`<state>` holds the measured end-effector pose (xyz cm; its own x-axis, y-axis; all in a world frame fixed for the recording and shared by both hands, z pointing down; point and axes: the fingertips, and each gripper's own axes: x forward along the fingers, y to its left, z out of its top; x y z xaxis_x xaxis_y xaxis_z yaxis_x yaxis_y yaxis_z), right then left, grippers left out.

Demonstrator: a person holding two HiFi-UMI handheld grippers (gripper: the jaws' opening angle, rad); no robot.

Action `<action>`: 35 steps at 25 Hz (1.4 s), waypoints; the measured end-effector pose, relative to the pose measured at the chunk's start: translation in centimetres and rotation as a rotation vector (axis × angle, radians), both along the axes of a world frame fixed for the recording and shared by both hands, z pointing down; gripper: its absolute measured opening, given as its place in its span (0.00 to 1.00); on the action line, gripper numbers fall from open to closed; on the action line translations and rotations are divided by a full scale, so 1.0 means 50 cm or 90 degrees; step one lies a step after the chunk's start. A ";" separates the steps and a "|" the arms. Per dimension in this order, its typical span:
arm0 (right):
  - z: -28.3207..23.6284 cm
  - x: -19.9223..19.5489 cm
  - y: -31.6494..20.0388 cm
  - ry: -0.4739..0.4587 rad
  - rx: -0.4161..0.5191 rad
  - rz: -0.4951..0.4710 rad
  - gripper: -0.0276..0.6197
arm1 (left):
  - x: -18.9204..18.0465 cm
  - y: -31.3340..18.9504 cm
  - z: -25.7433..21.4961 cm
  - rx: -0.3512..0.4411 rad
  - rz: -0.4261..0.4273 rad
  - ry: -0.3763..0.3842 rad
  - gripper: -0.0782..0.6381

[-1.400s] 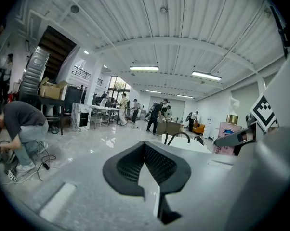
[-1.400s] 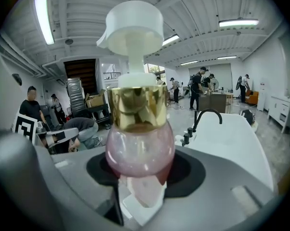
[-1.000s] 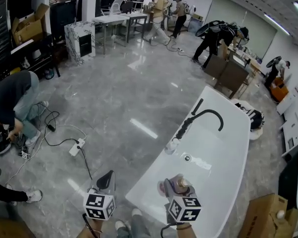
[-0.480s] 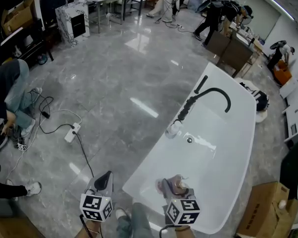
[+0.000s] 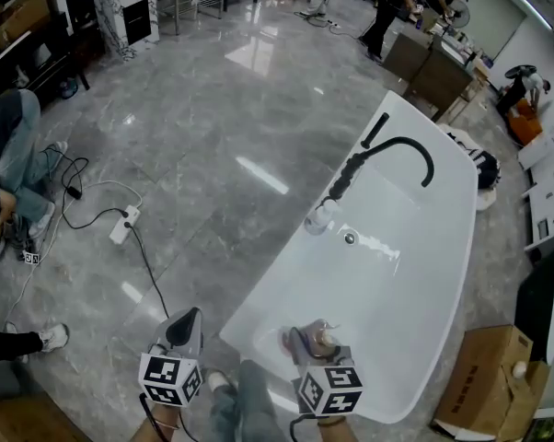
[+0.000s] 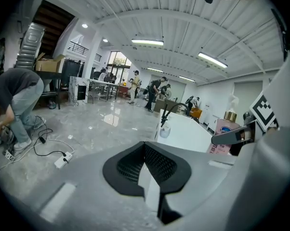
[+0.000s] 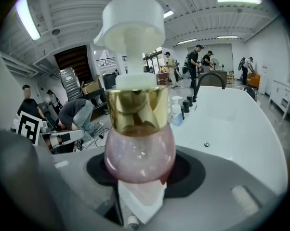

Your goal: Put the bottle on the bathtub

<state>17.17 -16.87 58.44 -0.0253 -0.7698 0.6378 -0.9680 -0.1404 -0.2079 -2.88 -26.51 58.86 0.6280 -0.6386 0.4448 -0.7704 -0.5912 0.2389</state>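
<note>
A pink pump bottle (image 7: 139, 148) with a gold collar and a white pump head stands upright in my right gripper (image 7: 139, 179), which is shut on its round body. In the head view the bottle (image 5: 321, 337) hangs over the near end of the white bathtub (image 5: 424, 274), just inside its rim. My left gripper (image 5: 184, 326) is over the grey floor to the left of the tub, shut with nothing in it (image 6: 147, 170). From the left gripper view the bottle (image 6: 222, 134) shows at the right.
A black curved faucet (image 5: 404, 151) rises from the tub's far left rim, with a small white bottle (image 5: 319, 217) beside its base. A drain (image 5: 349, 238) sits in the tub floor. A power strip (image 5: 122, 225) with cables lies on the floor. A cardboard box (image 5: 479, 380) stands at the right.
The head view has tipped further down and moved closer to the tub. Both grippers sit a little lower in the picture; the bottle stays held over the tub's near end.
</note>
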 end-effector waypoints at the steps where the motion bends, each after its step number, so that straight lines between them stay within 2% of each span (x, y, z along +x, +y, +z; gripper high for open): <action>1: 0.002 -0.002 -0.003 0.001 0.000 -0.002 0.39 | -0.002 0.000 0.003 -0.002 0.000 -0.001 0.10; 14: 0.043 0.028 -0.071 0.013 0.009 -0.002 0.39 | 0.000 -0.008 0.040 -0.004 0.008 -0.006 0.10; 35: 0.125 0.033 -0.220 0.024 0.013 -0.028 0.39 | -0.072 -0.026 0.137 -0.039 -0.062 -0.016 0.10</action>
